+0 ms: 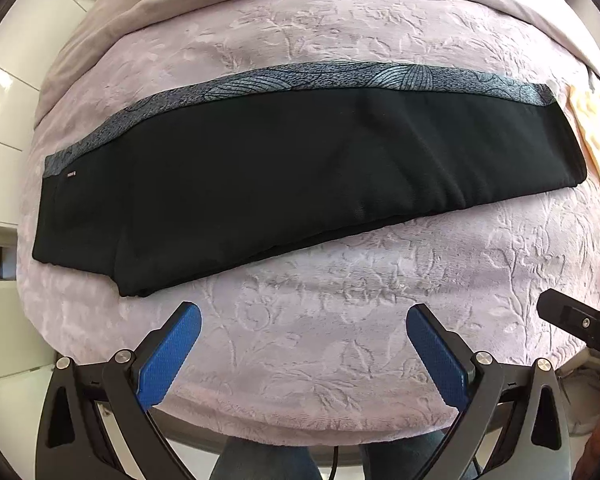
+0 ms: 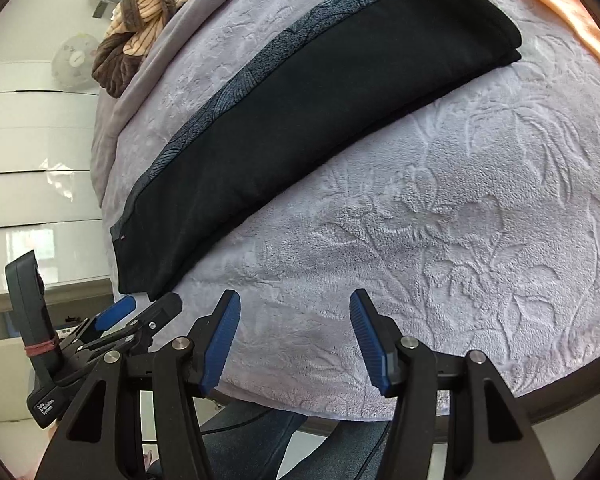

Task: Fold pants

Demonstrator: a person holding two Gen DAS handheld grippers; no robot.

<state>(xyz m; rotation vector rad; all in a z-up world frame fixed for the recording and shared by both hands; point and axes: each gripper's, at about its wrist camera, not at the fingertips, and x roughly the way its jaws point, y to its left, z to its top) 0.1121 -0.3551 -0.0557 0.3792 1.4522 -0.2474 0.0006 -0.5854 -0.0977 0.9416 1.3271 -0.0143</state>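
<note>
OK, left wrist cam: my left gripper [image 1: 303,322] spread wide, nothing in it, above the lilac embossed blanket [image 1: 320,344]. Black pants [image 1: 240,188] lie folded lengthwise just beyond; white cabinets [image 1: 8,92] off left. Right cam: right gripper [image 2: 295,311] released too, empty, over blanket nr bed edge, pants up-left.

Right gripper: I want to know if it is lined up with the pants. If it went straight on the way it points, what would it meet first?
Probably the bare lilac embossed plush blanket, not the black folded pants, which lie up and left of the open right gripper; depth is unclear.
</note>
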